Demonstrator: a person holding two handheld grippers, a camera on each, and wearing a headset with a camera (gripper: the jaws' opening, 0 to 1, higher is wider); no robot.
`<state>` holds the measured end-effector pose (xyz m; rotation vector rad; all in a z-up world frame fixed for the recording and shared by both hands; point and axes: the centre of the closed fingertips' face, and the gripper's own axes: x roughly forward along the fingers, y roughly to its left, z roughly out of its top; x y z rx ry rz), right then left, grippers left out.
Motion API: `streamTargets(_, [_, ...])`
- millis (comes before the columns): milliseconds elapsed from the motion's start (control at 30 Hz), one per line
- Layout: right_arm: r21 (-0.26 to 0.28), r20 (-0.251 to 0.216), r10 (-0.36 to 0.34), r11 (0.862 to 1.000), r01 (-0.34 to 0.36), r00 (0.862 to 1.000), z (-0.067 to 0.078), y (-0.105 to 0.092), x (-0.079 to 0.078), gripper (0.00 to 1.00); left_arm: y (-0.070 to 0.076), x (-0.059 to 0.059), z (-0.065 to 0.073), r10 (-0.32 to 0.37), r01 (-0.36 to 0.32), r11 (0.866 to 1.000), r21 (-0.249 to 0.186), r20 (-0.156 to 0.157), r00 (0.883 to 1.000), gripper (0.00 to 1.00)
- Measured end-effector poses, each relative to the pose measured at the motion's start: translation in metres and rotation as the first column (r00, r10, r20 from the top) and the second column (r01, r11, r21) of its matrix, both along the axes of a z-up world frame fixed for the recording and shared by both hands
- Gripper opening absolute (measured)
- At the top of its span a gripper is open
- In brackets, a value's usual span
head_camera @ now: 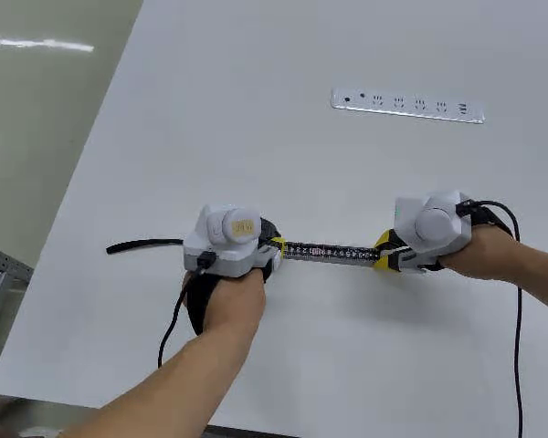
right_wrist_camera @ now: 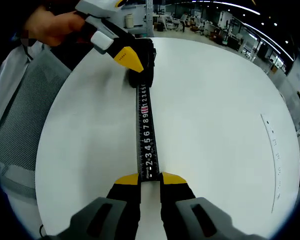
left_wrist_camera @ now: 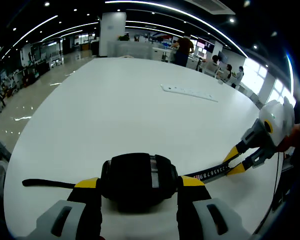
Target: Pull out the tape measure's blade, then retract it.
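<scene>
A black tape measure case [left_wrist_camera: 138, 181] sits clamped between the yellow-tipped fingers of my left gripper [left_wrist_camera: 139, 183], low over the white table [head_camera: 283, 128]. Its black blade [right_wrist_camera: 146, 136] with white numbers runs out a short way to my right gripper [right_wrist_camera: 150, 178], which is shut on the blade's end. In the head view the blade [head_camera: 329, 252] spans the gap between the left gripper [head_camera: 272, 252] and the right gripper [head_camera: 384, 254]. The case's black wrist strap [head_camera: 144, 245] trails left on the table.
A white power strip [head_camera: 407, 105] lies on the table's far side. Black cables [head_camera: 517, 310] hang from both grippers. A grey mesh chair [right_wrist_camera: 20, 125] stands by the table edge, and people stand at distant desks [left_wrist_camera: 184, 49].
</scene>
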<state>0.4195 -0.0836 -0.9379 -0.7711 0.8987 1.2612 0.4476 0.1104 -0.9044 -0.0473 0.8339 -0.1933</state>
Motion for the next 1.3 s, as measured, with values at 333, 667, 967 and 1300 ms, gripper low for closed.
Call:
streamTargets(333, [0.013, -0.004, 0.006, 1.0, -0.006, 1.0, -0.002, 0.012, 0.003, 0.14, 0.0, 0.0, 0.001, 0.0, 0.0, 1.0, 0.001, 0.001, 1.0, 0.57])
streamTargets(667, [0.018, 0.001, 0.014, 1.0, -0.014, 1.0, -0.002, 0.019, 0.005, 0.14, 0.0, 0.0, 0.0, 0.003, -0.003, 1.0, 0.003, 0.001, 1.0, 0.57])
streamTargets(967, [0.024, 0.007, 0.014, 1.0, -0.014, 1.0, -0.003, 0.025, 0.006, 0.14, -0.001, 0.0, 0.0, 0.001, -0.001, 1.0, 0.004, -0.001, 1.0, 0.57])
streamTargets(1300, [0.035, 0.014, 0.021, 0.999, -0.021, 1.0, -0.002, 0.037, 0.006, 0.14, 0.0, -0.001, 0.0, 0.0, 0.0, 1.0, 0.004, -0.002, 1.0, 0.57])
